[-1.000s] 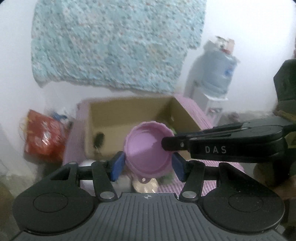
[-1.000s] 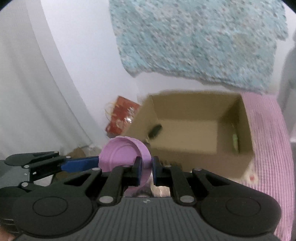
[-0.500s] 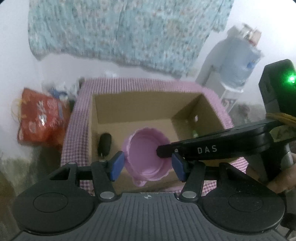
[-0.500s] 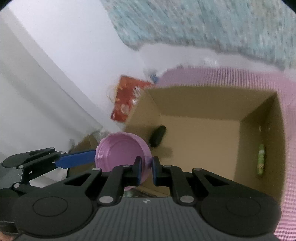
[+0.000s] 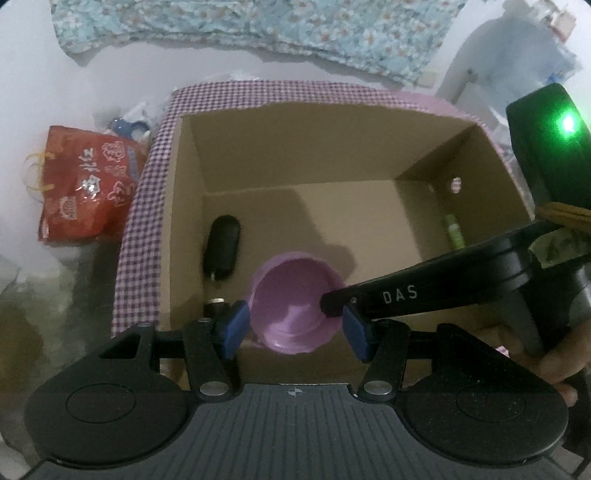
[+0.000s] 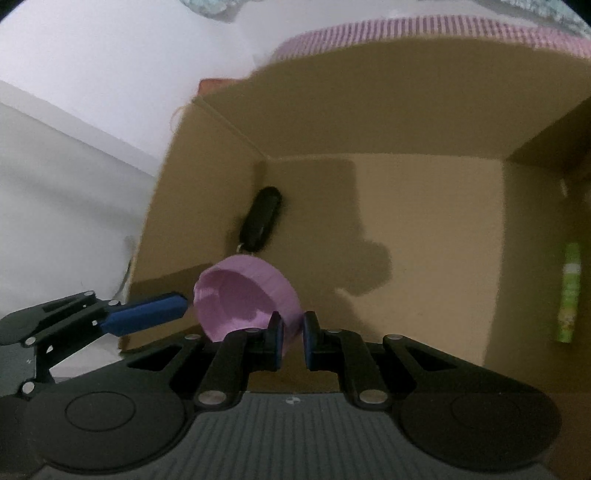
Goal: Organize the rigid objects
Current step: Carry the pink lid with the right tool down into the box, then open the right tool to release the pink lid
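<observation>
A purple bowl (image 5: 295,306) (image 6: 236,295) hangs tilted inside an open cardboard box (image 5: 295,147) (image 6: 369,110), low near its front left corner. My right gripper (image 6: 293,338) is shut on the bowl's rim, one finger inside and one outside; in the left wrist view it reaches in from the right (image 5: 384,295). My left gripper (image 5: 295,330) has its blue pads against the bowl's two sides. Only one of its fingers (image 6: 147,317) shows in the right wrist view. On the box floor lie a black key fob (image 5: 221,247) (image 6: 262,218) and a green tube (image 5: 453,232) (image 6: 569,295).
The box stands on a purple checked cloth (image 5: 140,221). A red bag (image 5: 85,184) lies on the floor to the left. A floral cloth (image 5: 258,22) hangs on the white wall behind. A person's hand (image 5: 554,362) holds the right gripper's handle.
Both grippers have carried the bowl forward and down, from in front of the box over its near wall into the box. Both views now tilt more steeply down.
</observation>
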Motion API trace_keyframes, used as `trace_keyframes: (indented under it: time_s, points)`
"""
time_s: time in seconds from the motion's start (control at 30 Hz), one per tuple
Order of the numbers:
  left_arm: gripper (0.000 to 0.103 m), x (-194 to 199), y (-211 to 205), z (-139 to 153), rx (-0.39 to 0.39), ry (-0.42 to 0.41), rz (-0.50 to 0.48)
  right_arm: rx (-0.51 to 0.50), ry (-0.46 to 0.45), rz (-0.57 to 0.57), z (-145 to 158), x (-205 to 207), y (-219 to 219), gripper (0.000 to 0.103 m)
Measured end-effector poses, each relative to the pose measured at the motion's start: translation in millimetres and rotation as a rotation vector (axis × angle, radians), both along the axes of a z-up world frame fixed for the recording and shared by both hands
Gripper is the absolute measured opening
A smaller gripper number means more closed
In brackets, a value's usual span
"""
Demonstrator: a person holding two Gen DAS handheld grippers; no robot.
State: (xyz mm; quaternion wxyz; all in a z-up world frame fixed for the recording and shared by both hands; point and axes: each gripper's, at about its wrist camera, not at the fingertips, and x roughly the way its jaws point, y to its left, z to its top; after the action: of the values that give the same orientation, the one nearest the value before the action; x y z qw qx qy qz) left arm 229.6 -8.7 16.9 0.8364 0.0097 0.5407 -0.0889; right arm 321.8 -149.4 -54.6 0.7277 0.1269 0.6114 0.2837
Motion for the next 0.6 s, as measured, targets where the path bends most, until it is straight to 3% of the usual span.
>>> trace_keyframes:
  time_s: [0.4,0.6]
  points:
    - [0.076,-1.6,-3.0,8.4,0.055,-0.02,0.03,-0.007,0.046,-0.014,-10.8,-0.7,-3.9,0.018]
    - [0.078,-10.8,-3.2,21.7,0.034,-0.048,0.035,0.037,0.04,-0.04,-4.8,-2.9,-17.1,0.02]
